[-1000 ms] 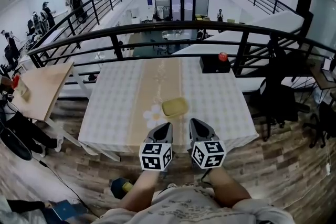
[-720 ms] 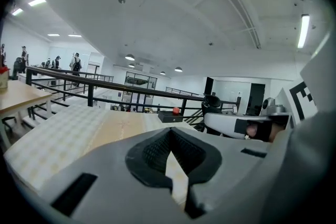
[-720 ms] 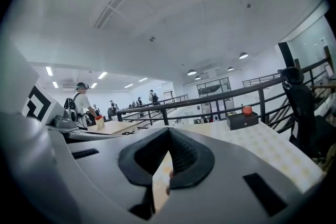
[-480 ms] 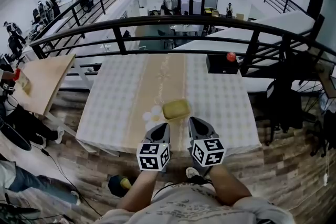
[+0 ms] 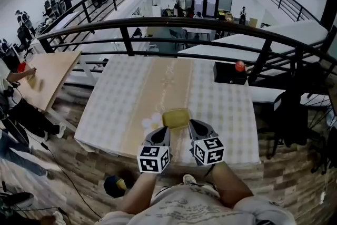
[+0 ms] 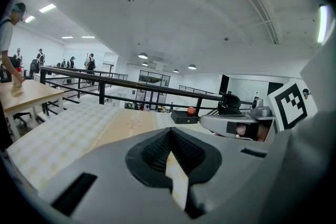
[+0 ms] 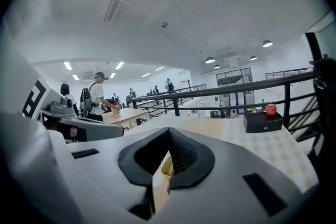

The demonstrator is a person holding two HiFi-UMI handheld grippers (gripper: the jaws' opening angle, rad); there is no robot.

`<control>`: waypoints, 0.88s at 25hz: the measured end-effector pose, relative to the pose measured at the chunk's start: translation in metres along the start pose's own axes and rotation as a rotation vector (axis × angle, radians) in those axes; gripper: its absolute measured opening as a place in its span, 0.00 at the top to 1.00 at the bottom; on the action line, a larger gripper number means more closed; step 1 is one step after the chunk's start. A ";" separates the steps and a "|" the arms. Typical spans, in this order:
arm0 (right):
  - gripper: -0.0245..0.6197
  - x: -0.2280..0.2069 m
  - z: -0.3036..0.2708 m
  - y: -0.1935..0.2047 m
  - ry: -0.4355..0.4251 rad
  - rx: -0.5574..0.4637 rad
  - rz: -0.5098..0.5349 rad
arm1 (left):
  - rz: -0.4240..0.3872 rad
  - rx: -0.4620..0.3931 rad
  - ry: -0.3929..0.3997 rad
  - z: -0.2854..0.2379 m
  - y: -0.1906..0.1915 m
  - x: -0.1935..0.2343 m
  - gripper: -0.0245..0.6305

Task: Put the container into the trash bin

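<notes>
One yellow container (image 5: 176, 118) is lying on the surface (image 5: 121, 97)
Beside it, left tongs (image 5: 164, 130) and right tongs (image 5: 194, 125) are hovering, both closed

The container (image 5: 176, 118) is a shallow, pale yellow tub with rounded corners. It lies flat on the bench (image 5: 121, 97), just ahead of the tips of the left hand-held gripper (image 5: 162, 131) and the right hand-held gripper (image 5: 196, 125), between the two.

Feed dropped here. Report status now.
Left gripper, right gripper shut, empty. Container on table, just ahead of both, not gripped. Nothing between.
</notes>
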State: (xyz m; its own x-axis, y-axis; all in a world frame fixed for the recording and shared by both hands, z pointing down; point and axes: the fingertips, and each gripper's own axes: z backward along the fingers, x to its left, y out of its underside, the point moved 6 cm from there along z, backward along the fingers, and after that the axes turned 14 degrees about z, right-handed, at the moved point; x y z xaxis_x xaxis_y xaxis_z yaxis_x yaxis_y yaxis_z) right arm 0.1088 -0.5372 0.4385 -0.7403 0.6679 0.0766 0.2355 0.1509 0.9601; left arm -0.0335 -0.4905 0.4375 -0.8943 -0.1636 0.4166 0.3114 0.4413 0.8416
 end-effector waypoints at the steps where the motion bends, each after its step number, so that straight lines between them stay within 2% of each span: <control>1: 0.96 -0.001 -0.005 0.002 -0.022 0.012 0.027 | 0.001 0.003 -0.007 -0.002 0.000 0.001 0.96; 6: 0.96 -0.008 -0.034 0.019 -0.109 0.104 0.194 | 0.012 0.006 -0.043 -0.014 -0.001 0.009 0.96; 9: 0.96 -0.010 -0.054 0.031 -0.162 0.181 0.254 | 0.029 0.006 -0.070 -0.018 -0.001 0.016 0.96; 14: 0.94 -0.008 -0.088 0.049 -0.303 0.270 0.393 | 0.063 0.003 -0.117 -0.024 0.004 0.031 0.96; 17: 0.82 -0.001 -0.111 0.063 -0.404 0.340 0.524 | 0.089 -0.002 -0.151 -0.027 0.007 0.044 0.96; 22: 0.74 0.010 -0.137 0.090 -0.597 0.434 0.704 | 0.125 -0.003 -0.200 -0.029 0.012 0.056 0.96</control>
State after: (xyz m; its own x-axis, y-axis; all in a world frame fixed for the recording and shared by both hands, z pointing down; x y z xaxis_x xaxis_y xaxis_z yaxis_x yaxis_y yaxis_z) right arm 0.0357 -0.6168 0.5630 0.0614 0.9433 0.3261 0.7922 -0.2448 0.5590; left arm -0.0708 -0.5196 0.4806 -0.8946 0.0704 0.4413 0.4242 0.4446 0.7889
